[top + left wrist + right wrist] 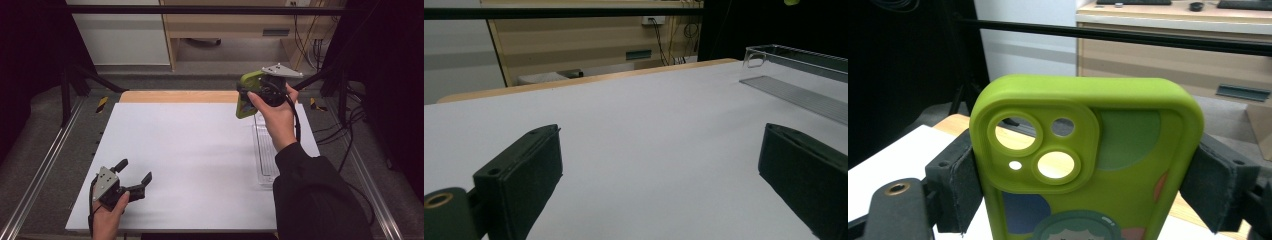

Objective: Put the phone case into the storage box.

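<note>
A white table top (190, 160) is carrying the work area, with a strip of bare light wood (175, 96) showing along its far edge. A clear plastic tray (265, 155) is lying directly on the white surface near the right edge, its long side running away from the person. In the left gripper view, the tray (794, 75) is showing a ribbed floor and a raised transparent rim with a handle cut-out at its end.
</note>
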The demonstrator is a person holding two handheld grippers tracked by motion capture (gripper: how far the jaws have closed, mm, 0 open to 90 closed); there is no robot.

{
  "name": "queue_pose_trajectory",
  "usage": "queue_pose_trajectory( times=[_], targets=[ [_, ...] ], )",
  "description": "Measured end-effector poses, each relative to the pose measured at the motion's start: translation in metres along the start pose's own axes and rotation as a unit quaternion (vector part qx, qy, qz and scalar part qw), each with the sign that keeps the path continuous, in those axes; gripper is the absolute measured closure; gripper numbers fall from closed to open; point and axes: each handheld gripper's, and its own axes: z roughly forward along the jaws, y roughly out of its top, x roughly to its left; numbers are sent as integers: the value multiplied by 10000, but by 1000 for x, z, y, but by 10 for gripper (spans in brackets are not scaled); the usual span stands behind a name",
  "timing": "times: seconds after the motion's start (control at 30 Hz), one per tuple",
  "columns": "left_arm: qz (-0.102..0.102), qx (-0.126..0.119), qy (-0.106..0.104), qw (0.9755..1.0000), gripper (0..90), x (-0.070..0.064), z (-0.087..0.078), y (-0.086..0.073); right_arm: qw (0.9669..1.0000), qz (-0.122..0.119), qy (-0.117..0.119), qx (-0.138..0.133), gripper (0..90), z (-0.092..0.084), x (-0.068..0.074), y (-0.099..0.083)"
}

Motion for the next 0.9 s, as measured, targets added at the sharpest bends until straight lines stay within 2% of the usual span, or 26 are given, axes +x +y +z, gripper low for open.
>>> queue_pose_trajectory(
  times=[0.47, 0.9],
  targets=[
    [2, 7, -21, 10000, 35, 0, 1, -1, 9989, 83, -448, 47, 165, 4, -35, -7],
    [22, 4, -55, 10000, 34, 0, 1, -1, 9977, 115, -652, 108, 164, 6, -47, -18]
  ],
)
